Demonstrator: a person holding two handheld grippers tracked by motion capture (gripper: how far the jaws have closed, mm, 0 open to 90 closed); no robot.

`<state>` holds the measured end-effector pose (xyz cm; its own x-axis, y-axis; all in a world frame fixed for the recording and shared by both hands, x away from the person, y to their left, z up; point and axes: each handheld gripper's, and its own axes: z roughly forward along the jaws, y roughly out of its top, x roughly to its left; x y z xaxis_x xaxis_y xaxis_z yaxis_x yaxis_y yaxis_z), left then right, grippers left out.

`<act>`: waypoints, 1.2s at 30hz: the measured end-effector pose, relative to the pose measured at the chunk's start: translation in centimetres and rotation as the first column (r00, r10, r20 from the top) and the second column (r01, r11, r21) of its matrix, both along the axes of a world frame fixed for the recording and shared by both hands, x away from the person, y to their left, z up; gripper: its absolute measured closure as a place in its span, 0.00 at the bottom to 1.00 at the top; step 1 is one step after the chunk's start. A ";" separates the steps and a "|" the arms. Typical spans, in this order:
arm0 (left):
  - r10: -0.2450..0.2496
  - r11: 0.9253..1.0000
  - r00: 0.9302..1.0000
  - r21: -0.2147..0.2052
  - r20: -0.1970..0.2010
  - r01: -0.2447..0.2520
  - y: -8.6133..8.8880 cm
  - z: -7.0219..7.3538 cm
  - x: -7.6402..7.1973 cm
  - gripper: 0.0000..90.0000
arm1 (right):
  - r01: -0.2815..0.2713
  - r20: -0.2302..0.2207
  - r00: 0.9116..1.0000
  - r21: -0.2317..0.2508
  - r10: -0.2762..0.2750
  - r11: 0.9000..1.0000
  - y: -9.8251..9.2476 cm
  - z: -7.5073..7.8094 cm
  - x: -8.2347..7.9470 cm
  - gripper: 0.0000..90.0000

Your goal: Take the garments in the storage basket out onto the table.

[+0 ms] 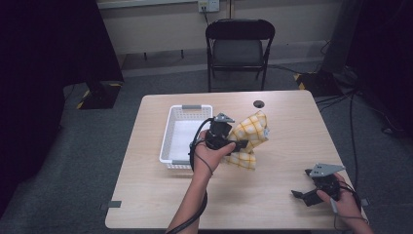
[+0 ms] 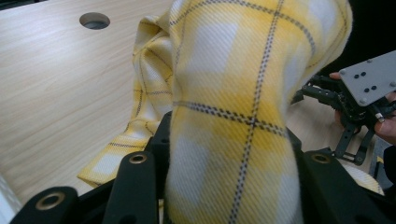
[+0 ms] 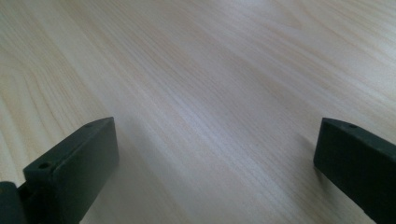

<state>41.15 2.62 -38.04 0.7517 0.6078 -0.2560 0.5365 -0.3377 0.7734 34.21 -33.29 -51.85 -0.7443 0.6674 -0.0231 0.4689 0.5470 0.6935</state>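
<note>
The wooden counter [image 1: 272, 195] occupies the centre of the high view, with a round cable hole [image 1: 258, 104] near its far edge. Beyond it, at upper centre of the frame, a black folding chair [image 1: 238, 46] stands on grey carpet.

A white slotted plastic basket [image 1: 171, 131] sits left of centre on the counter, its long side running away from the camera.

The yellow-and-white checked cloth [image 1: 251, 134] lies just right of the basket, at the middle of the frame. Part of it is bunched and raised off the counter, while the lower edge rests on the wood. In the left gripper view the cloth rises up the centre of the frame, draped in folds.

The left gripper [image 1: 241, 145] is at frame centre in the high view, between basket and cloth. Its jaws are closed on a fold of the cloth, which fills the gap between them.

The right gripper [image 1: 298, 195] is at lower right of the high view, resting low over bare counter, well apart from the cloth. Its jaws stand wide apart with nothing between them.
</note>
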 end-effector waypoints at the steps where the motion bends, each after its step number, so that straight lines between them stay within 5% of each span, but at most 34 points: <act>1: 0.000 1.000 1.000 -0.004 -0.002 0.000 -0.1 -0.1 0.0 0.63 | 0.000 0.000 1.000 0.000 0.000 1.000 0.0 0.0 0.0 0.00; 36: -0.053 0.998 0.997 0.033 -0.047 0.055 -3.2 -2.8 0.0 0.62 | 0.000 0.000 1.000 0.000 0.000 1.000 0.0 0.0 0.0 0.00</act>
<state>41.18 -0.53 -40.88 0.7714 0.5757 -0.2710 0.5517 -0.3929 0.7357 34.21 -33.29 -51.85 -0.7443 0.6674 -0.0229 0.4691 0.5469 0.6934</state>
